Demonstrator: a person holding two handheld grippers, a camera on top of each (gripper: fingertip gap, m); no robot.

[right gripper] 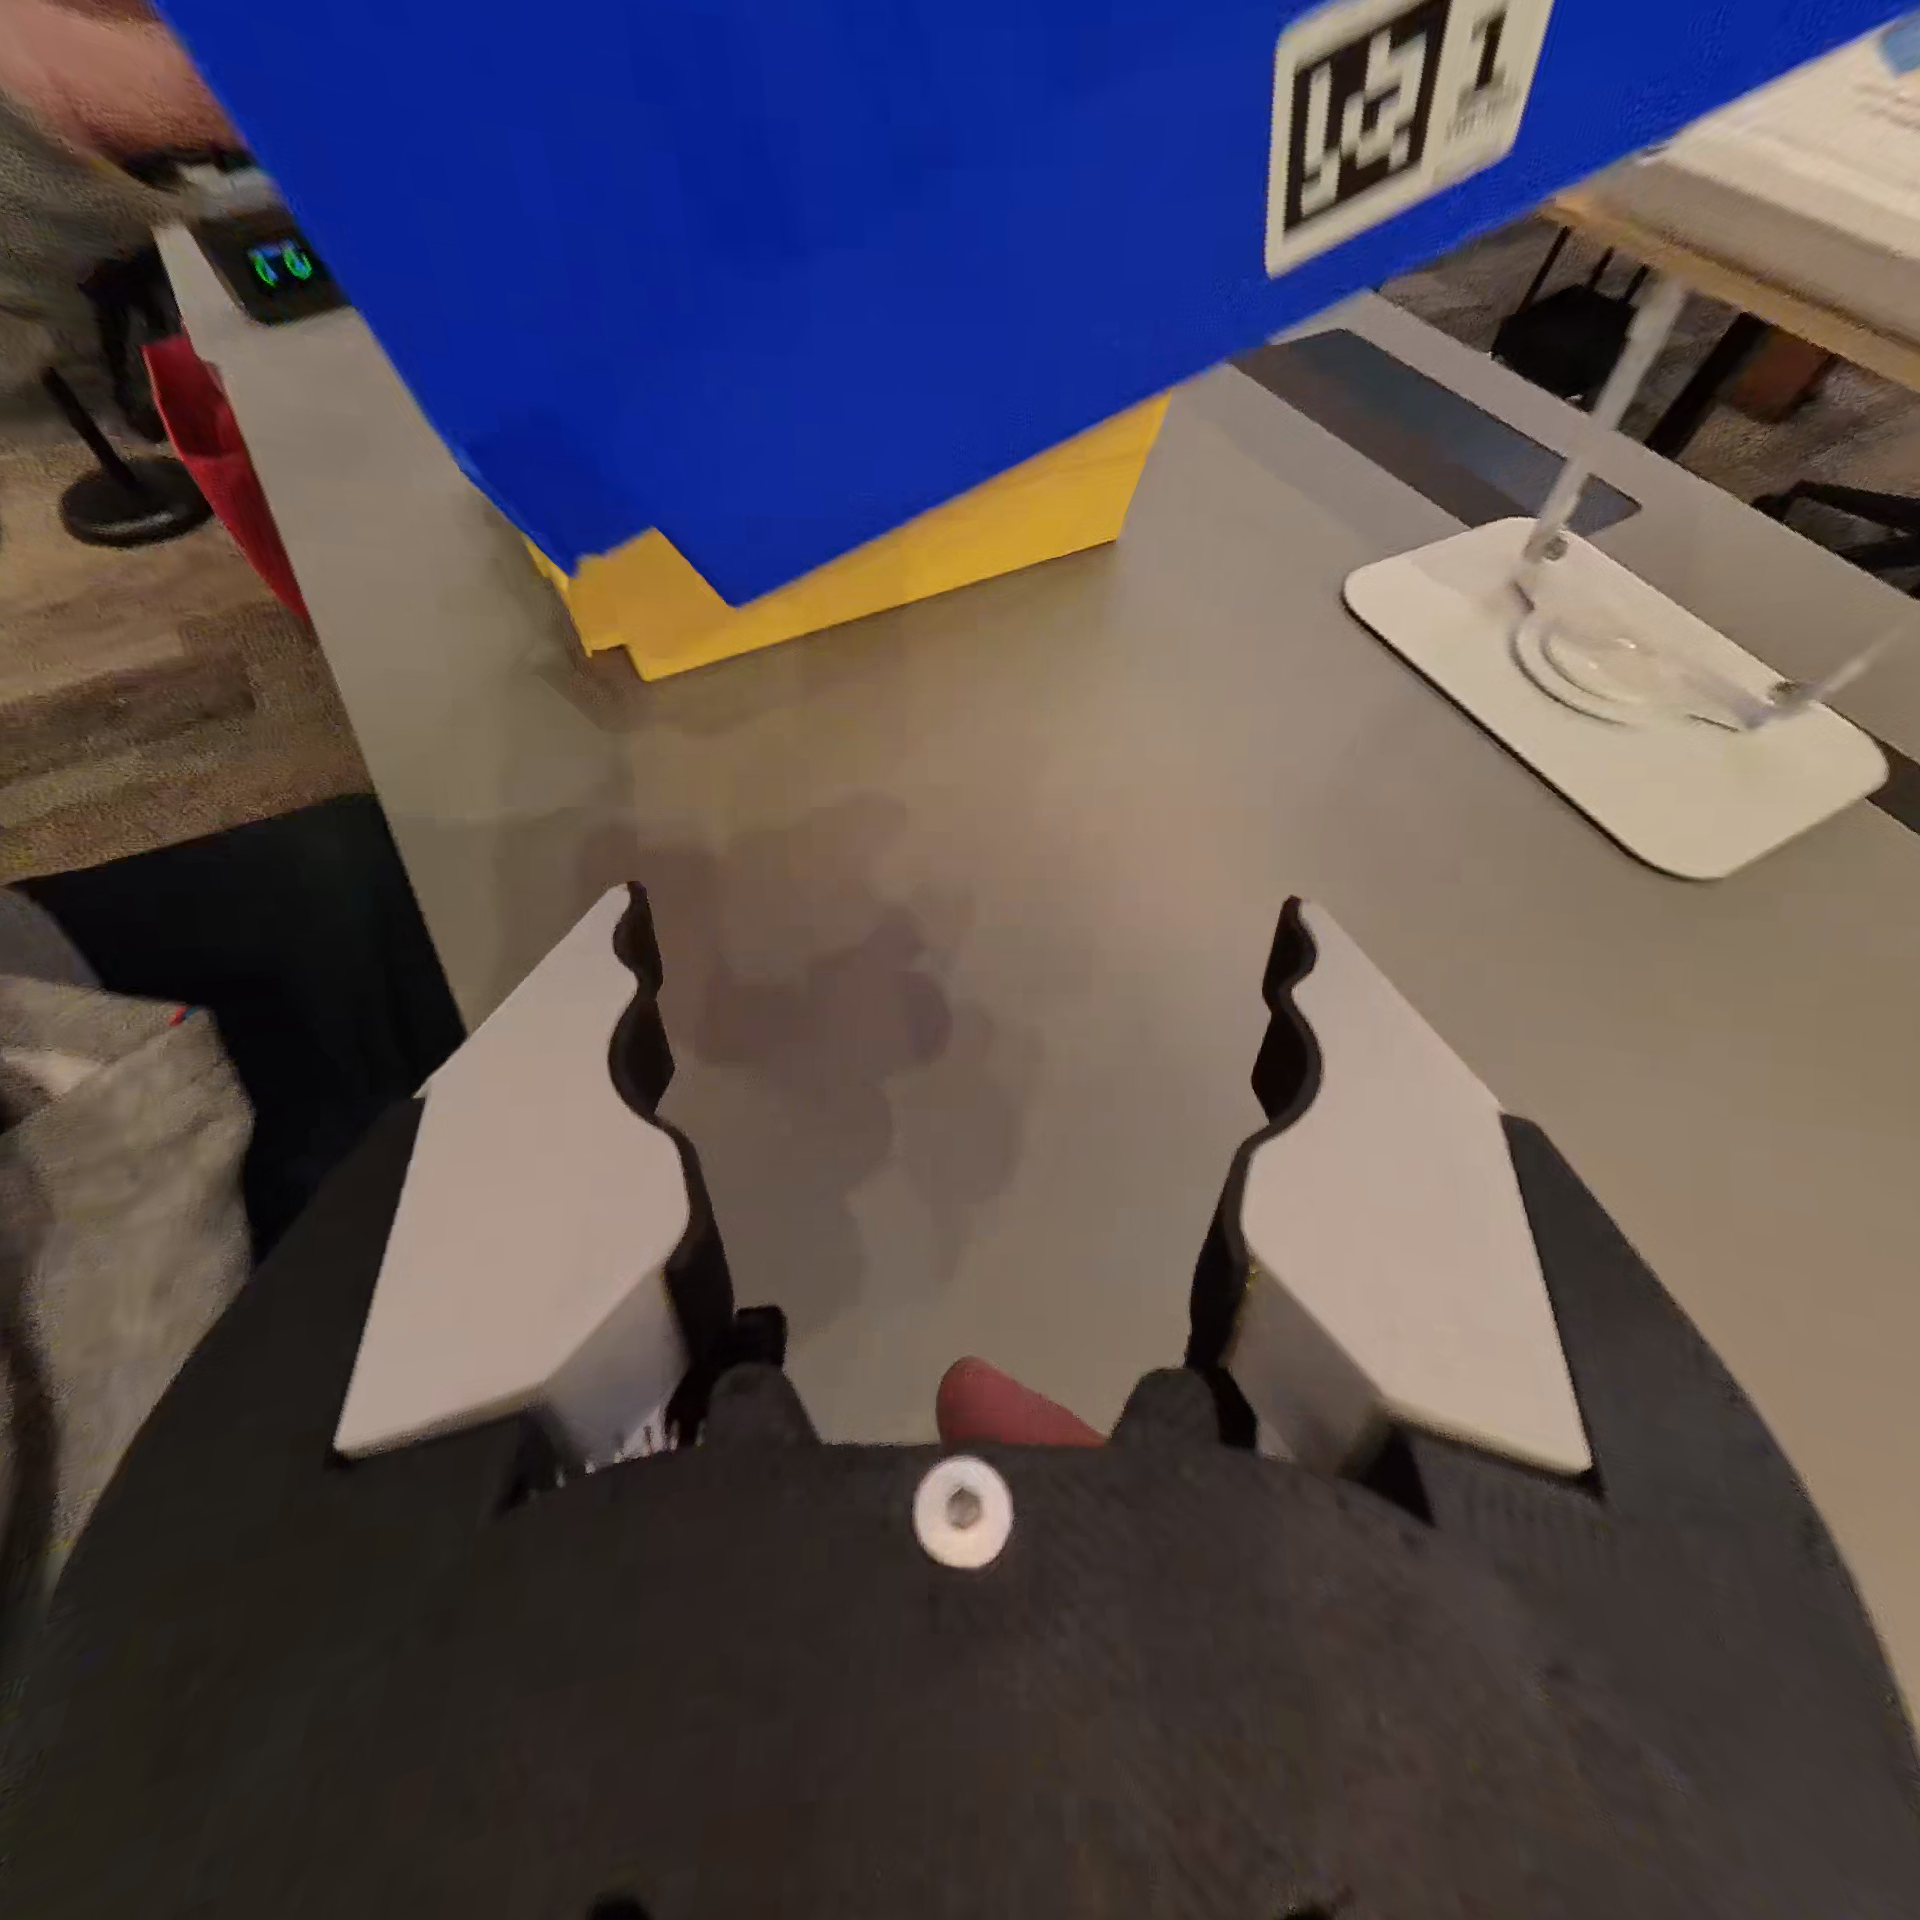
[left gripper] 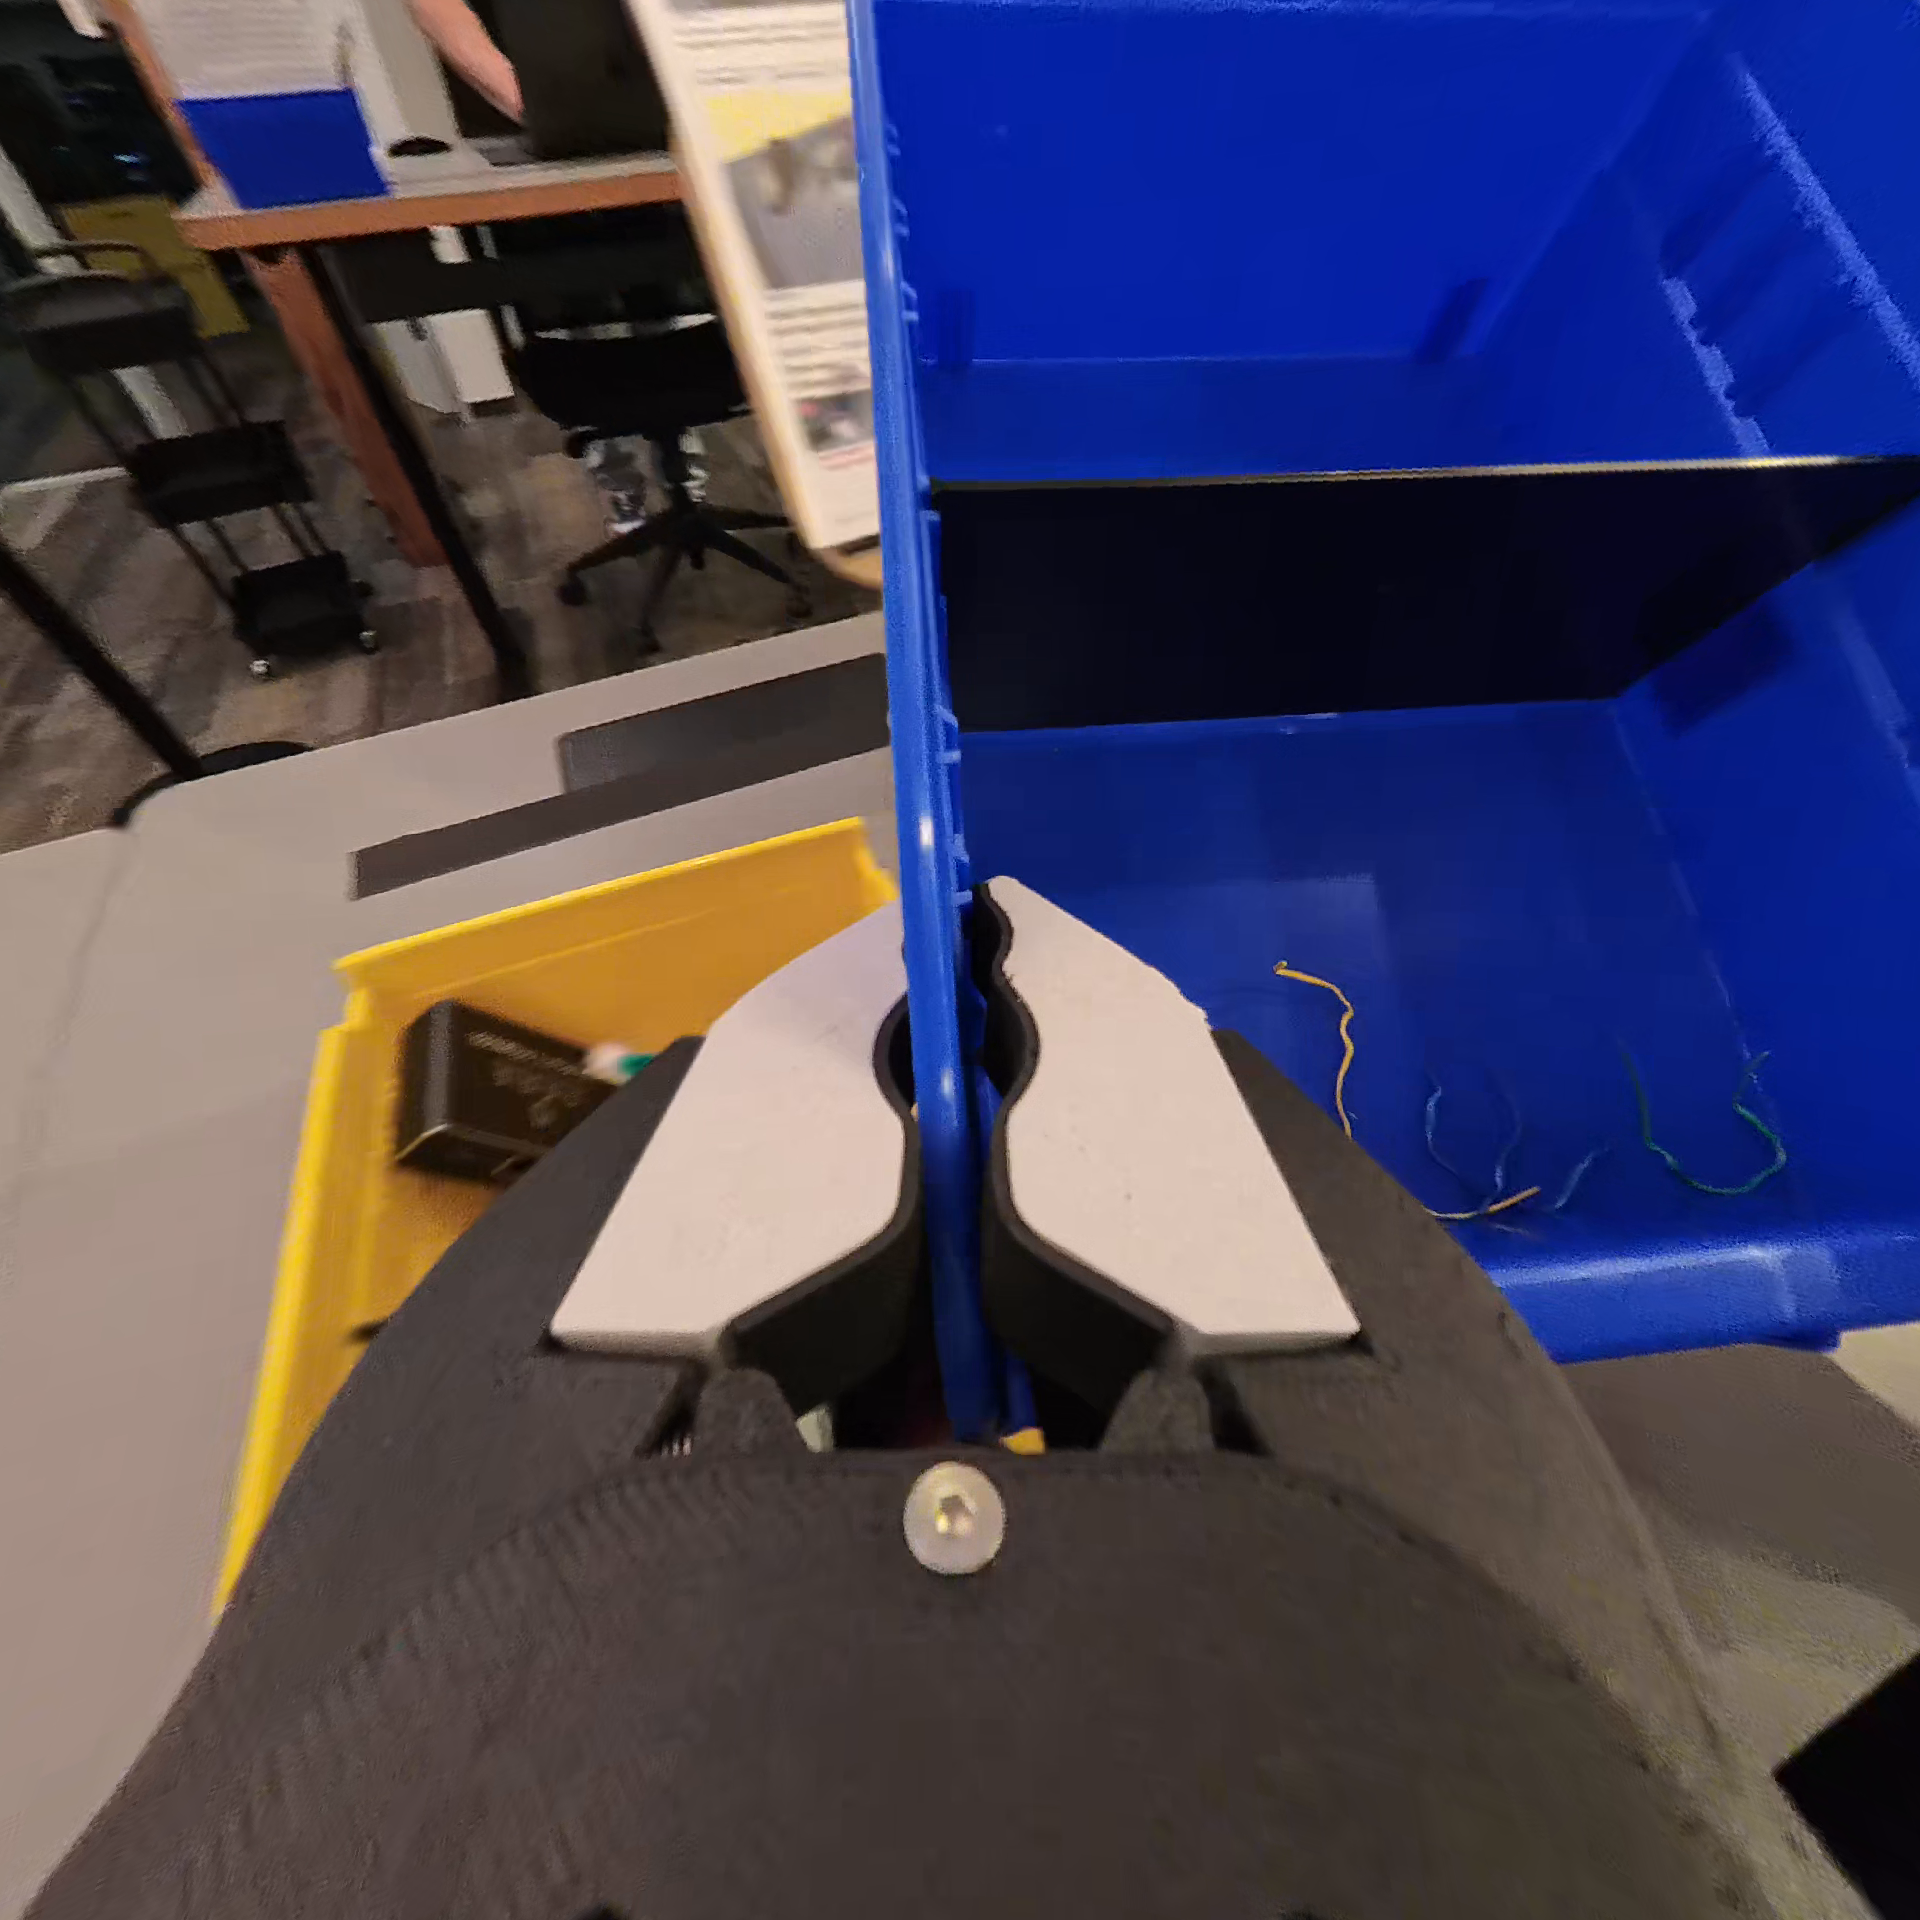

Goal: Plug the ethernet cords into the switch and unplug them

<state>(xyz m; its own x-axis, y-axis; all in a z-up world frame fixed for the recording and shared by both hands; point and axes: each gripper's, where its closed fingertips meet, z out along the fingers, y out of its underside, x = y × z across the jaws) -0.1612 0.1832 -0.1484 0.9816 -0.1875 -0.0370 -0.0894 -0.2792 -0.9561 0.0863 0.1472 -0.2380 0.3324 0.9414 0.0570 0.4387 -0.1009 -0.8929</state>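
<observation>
Grey table (right gripper: 1039, 748) under us | left gripper (left gripper: 961, 1039) clamped on blue bin (left gripper: 1351, 935) wall, bin lifted and tilted, wire scraps (left gripper: 1496, 1153) inside | right gripper (right gripper: 961, 997) wide apart, holding nothing | yellow bin (left gripper: 623, 935) beyond, black switch (left gripper: 488, 1091) in it | cords: we cannot tell where

Warm, even indoor lighting; wide-angle distortion bends the frame edges, motion blur softens the blue bin (right gripper: 790, 281) and upper-left background, and a soft, mottled shadow falls on the grey table (right gripper: 1091, 790) at centre frame.
</observation>
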